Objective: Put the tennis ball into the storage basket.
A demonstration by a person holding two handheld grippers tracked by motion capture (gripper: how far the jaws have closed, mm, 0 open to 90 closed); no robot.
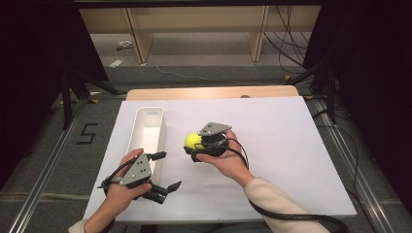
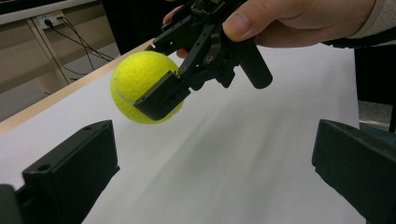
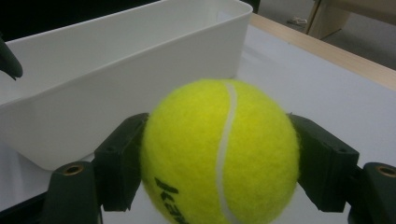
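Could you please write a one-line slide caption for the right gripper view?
Right tool clamps a yellow tennis ball between its jaws, beside a white bin.

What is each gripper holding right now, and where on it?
The right gripper holds the tennis ball by its two opposite sides, clear of the table. The left gripper is open and holds nothing.
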